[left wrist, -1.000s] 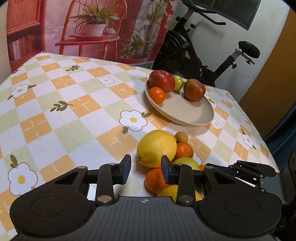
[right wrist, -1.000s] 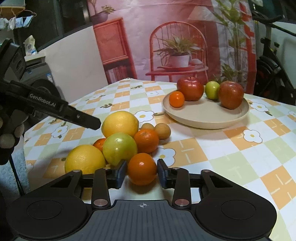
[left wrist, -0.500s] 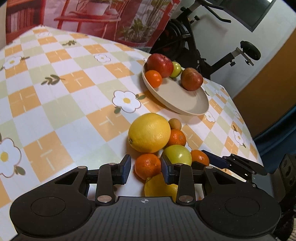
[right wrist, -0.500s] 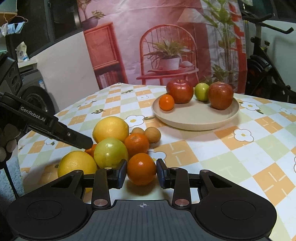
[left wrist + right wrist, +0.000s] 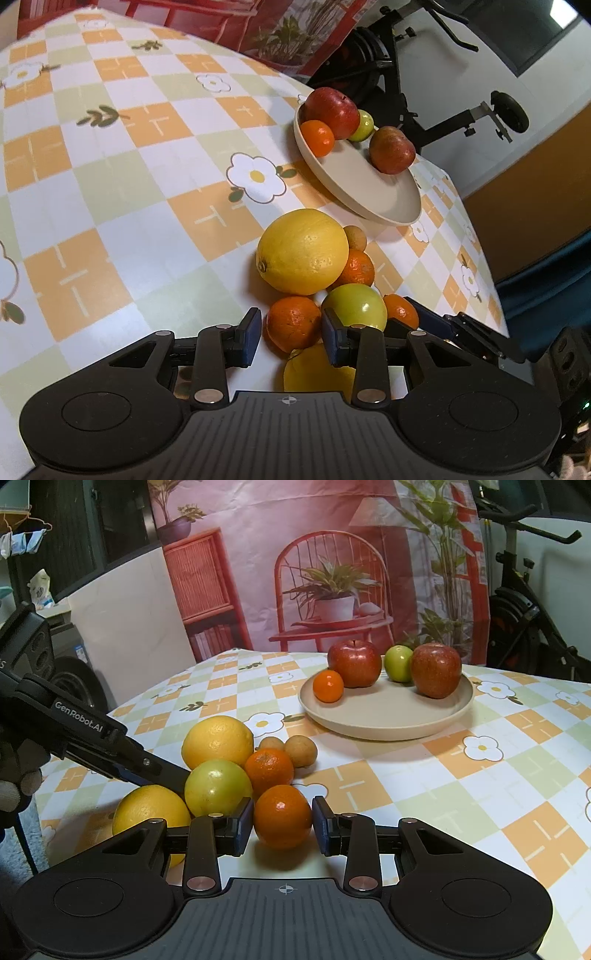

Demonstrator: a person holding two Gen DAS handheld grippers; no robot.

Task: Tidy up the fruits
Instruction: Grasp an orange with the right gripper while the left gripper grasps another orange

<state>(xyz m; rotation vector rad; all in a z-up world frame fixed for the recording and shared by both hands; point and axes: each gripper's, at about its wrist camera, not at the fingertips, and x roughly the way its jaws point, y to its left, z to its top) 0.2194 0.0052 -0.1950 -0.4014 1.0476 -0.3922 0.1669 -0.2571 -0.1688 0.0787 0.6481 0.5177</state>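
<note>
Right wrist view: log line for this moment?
right gripper: shut on orange | left gripper: open around second orange | plate: four fruits

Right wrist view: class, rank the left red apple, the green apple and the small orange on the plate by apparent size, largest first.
1. Left red apple
2. Green apple and small orange: they look alike, and the orange sits nearer the camera.

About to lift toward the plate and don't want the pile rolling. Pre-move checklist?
1. Right gripper fingers on front orange: ok, both touch it.
2. Left gripper on second orange: not ok, gap at one finger.
3. Free room on plate: ok, near half bare.
4. Green apple clear of front orange: cannot tell, very close.
5. Tablecloth between pile and plate clear: looks ok.
</note>
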